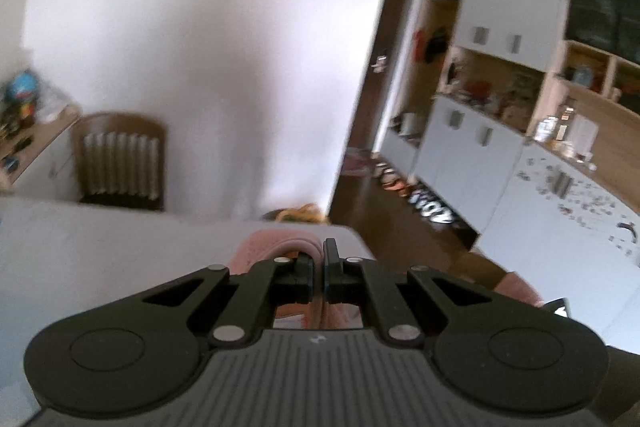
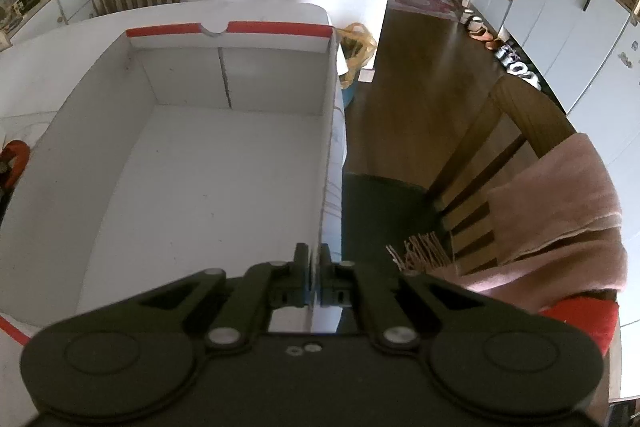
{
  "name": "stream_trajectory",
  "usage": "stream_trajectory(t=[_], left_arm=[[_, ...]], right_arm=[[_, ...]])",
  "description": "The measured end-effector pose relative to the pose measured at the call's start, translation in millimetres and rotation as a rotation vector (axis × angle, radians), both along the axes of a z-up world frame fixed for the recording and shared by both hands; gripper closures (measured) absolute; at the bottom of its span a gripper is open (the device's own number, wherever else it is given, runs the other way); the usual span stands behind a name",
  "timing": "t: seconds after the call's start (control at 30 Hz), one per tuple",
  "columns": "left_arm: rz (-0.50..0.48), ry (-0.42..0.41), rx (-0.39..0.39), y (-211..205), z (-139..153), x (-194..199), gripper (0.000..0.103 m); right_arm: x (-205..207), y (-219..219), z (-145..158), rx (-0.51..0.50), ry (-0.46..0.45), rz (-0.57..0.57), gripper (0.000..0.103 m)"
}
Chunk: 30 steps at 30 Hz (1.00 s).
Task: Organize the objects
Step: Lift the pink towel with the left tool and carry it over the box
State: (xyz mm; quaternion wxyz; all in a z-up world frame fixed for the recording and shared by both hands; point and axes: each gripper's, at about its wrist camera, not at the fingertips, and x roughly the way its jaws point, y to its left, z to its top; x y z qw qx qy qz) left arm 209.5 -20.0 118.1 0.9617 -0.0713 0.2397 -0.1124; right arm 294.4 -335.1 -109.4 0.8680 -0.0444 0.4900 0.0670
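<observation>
My left gripper (image 1: 318, 259) is shut on a pink cloth (image 1: 276, 245). The cloth bunches around the fingertips and hangs down behind them, over the corner of the white table (image 1: 120, 251). In the right wrist view a white cardboard box (image 2: 276, 83) with a red rim stands open on the table, nothing inside it. My right gripper (image 2: 315, 259) is shut on the top edge of the box's right wall, which runs between the fingers. A pink fringed scarf (image 2: 560, 219) is draped over a chair back to the right; I cannot tell whether it is the held cloth.
A wooden chair (image 1: 120, 159) stands at the table's far side and another chair (image 2: 516, 131) at its right. An orange object (image 2: 16, 159) lies left of the box. A yellow bag (image 2: 356, 51) sits past the table corner. Cabinets (image 1: 472, 147) and shoes (image 1: 432, 207) line the right wall.
</observation>
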Motion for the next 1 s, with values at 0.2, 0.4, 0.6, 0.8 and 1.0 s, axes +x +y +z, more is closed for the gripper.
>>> stream_trajectory(t=[0.2, 0.4, 0.6, 0.8, 1.0], left_arm=[[-0.163, -0.069, -0.006, -39, 30, 13, 0.099], [-0.305, -0.102, -0.026, -80, 43, 34, 0.099], [-0.388, -0.099, -0.086, -107, 41, 49, 0.099], [-0.415, -0.078, -0.129, -117, 18, 67, 0.099], [-0.37, 0.106, -0.124, -116, -49, 100, 0.099]], right_arm=[[0, 4, 0, -0.008, 0.008, -0.006, 0.101], [1, 6, 3, -0.023, 0.019, -0.006, 0.101], [-1, 10, 4, -0.041, 0.022, -0.003, 0.101], [-4, 10, 6, -0.06, 0.025, 0.017, 0.1], [-2, 14, 6, -0.069, 0.023, 0.023, 0.1]])
